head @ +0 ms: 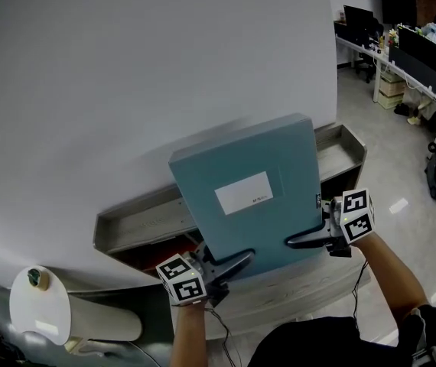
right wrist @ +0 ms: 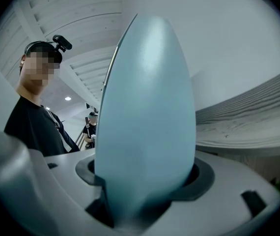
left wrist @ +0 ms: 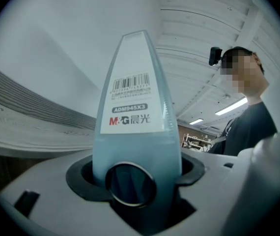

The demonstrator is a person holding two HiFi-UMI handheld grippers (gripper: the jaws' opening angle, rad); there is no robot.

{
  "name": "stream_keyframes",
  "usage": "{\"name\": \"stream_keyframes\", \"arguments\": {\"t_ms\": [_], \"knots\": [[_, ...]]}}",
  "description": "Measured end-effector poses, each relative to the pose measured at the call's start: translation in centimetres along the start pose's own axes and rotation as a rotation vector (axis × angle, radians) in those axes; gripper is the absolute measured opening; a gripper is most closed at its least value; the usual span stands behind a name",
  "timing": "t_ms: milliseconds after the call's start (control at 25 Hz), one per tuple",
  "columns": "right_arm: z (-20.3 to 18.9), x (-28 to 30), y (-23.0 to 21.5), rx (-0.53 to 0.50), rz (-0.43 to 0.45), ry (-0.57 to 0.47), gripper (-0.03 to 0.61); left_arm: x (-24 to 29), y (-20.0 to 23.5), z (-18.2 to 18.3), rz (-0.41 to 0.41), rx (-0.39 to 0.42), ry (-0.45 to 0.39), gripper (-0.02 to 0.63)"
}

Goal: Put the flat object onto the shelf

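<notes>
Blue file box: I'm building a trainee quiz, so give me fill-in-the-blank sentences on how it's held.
1. The left gripper and right gripper both grip the ____ file box.
2. Its spine label shows a striped ____.
3. It is not yet set on the grey ____.
Missing words: blue; barcode; shelf.

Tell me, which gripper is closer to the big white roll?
Left. The left gripper holds the blue box by its lower edge, nearer the white roll; the right gripper holds its right edge, farther away.
</notes>
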State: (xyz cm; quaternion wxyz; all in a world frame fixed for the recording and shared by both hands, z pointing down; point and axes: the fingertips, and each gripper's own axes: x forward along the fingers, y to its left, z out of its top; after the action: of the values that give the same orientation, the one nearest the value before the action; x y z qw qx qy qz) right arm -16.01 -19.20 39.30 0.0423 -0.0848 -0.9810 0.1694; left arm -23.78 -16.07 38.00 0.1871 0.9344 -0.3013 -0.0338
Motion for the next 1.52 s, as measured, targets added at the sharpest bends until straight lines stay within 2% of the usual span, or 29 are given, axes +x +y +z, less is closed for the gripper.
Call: {"name": "stream_keyframes", "arguments": {"t_ms": [120,440,560,640,800,1000,1320,1520], "knots": [[2.6,-4.3,-2.3,-0.006,-0.010,-0.002,0.328,5.0,0.2,2.5,-0.009,0.010,0.004,0.319],[3.4,-4.9,-2.9,-0.051,-0.039,-0.004,0.329,5.9,0.6,3.2,-0.038,0.055,-0.006,0.319],[8.1,-11.4,-6.6,-0.051,-0.044,-0.008,0.328,13.5,1.0,7.7,-0.041,0.058,0.001,0.319],[10.3,-13.9,-8.1,-0.051,-0.047,-0.018,0.328,16.6,1.2,9.8,-0.042,0.066,0.005,0.319],[10.2,-13.8,-8.5,-0.071,-0.058,-0.021,0.328,16.8,1.6,9.7,-0.050,0.100,0.011,0.319],[10.1,-14.0,-8.9,-0.070,-0.075,-0.018,0.330,17.2,2.0,9.5,-0.062,0.104,0.007,0.319],[10.6,-14.1,-9.4,-0.168,-0.092,-0.054,0.331,17.4,2.4,10.0,-0.074,0.208,-0.005,0.319],[11.6,-13.6,-11.8,-0.155,-0.110,-0.055,0.342,17.8,4.4,11.0,-0.067,0.198,-0.005,0.319]]}}
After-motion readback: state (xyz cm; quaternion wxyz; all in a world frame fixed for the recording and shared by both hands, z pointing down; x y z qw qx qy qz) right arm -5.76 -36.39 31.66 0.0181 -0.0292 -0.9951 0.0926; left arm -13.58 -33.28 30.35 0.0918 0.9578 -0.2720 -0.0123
